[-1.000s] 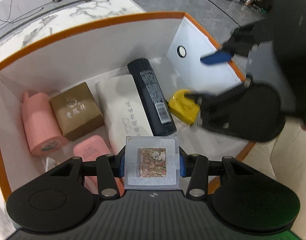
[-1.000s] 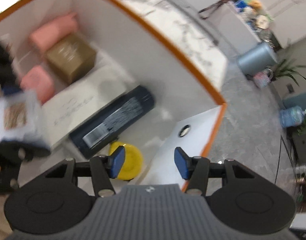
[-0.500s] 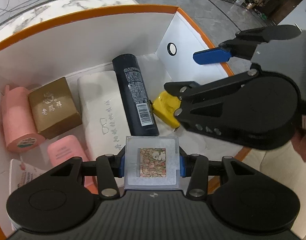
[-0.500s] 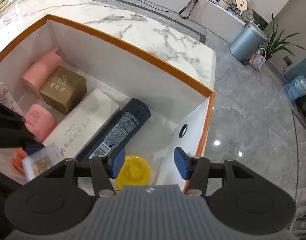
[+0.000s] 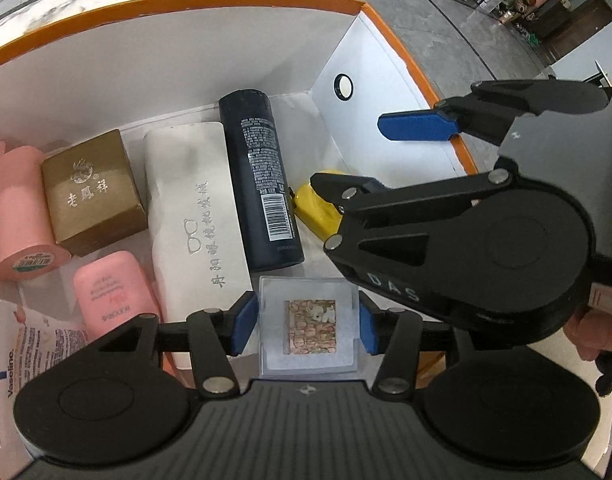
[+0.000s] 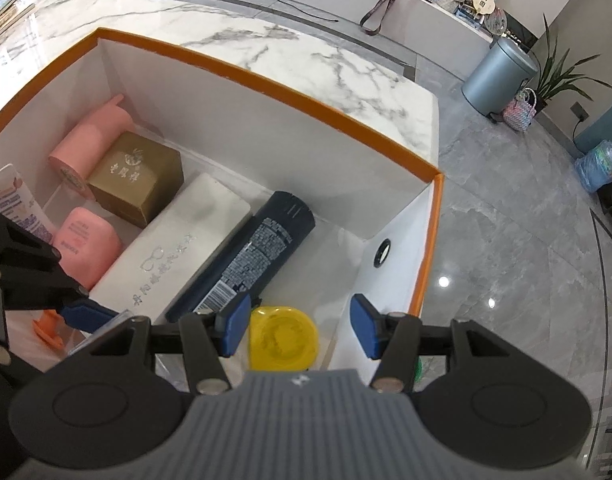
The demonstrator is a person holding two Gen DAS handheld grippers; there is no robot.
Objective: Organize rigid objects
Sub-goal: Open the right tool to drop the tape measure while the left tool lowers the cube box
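Note:
My left gripper (image 5: 306,326) is shut on a clear square case with a small picture inside (image 5: 309,326), held over the near right part of the orange-rimmed white box (image 5: 185,4). My right gripper (image 6: 299,326) is open and empty, above a yellow round container (image 6: 283,336) in the box's right end; it also shows at the right of the left wrist view (image 5: 382,156). In the box lie a dark bottle (image 5: 261,176), a white glasses case (image 5: 193,208), a gold box (image 5: 91,192), a pink cylinder (image 5: 15,216) and a small pink case (image 5: 111,292).
A Vaseline tube (image 5: 21,340) stands at the box's near left corner. The box sits on a white marble counter (image 6: 265,44). The box's right wall has a round hole (image 6: 382,252). Beyond the counter's edge is grey floor with a bin (image 6: 498,76).
My left gripper has moved lower and closer into the box with the clear case. My right gripper has pulled back from the yellow container and stays open above it.

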